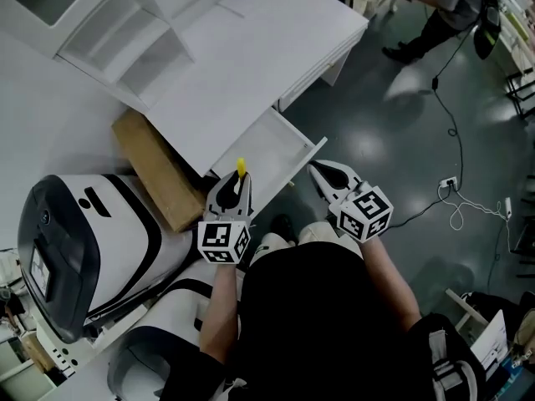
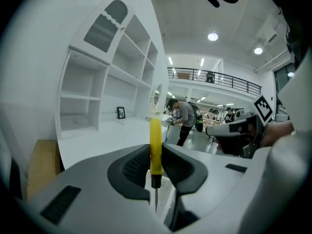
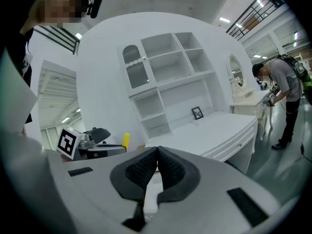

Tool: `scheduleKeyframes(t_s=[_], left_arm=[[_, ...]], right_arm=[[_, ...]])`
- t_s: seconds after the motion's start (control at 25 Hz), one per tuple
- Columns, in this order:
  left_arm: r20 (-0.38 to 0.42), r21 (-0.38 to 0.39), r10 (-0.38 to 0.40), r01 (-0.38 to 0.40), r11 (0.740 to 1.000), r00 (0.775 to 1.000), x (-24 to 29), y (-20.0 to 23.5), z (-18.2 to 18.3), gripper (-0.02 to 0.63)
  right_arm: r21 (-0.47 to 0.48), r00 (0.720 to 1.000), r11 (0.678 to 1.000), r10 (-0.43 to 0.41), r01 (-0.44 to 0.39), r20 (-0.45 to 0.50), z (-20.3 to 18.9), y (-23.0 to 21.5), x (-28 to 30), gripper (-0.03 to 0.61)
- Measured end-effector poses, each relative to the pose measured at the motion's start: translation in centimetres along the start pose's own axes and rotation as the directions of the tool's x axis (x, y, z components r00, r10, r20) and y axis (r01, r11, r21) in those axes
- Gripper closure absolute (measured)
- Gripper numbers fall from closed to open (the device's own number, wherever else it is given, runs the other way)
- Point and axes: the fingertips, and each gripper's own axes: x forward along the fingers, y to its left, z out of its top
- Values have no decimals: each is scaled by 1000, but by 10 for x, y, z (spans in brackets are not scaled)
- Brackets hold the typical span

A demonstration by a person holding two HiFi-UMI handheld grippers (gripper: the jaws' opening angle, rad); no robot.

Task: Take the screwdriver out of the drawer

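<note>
- left tongs [image 2: 156, 165] clamped on the screwdriver [image 2: 155, 140] at its yellow grip; long axis upright across my jaws, blade down
- it hangs over the open drawer [image 1: 269, 147] and looks clear of it
- right tongs [image 3: 156, 156] pinched together, empty, just beside

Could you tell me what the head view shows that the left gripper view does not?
Only the head view shows the white machine with a dark screen and the socket strip on the floor. Only the left gripper view shows the screwdriver's metal shaft and the balcony railing. Both show the left claw shut on the yellow handle, the right claw and the white desk.
</note>
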Motion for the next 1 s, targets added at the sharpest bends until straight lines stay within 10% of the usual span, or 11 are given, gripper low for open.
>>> scheduleKeyframes(t_s=[1.0], left_arm=[[57, -13, -38, 39, 999, 998, -16, -11, 20, 530]], right_arm=[[-98, 1000, 995, -25, 26, 13, 11, 10, -23, 563]])
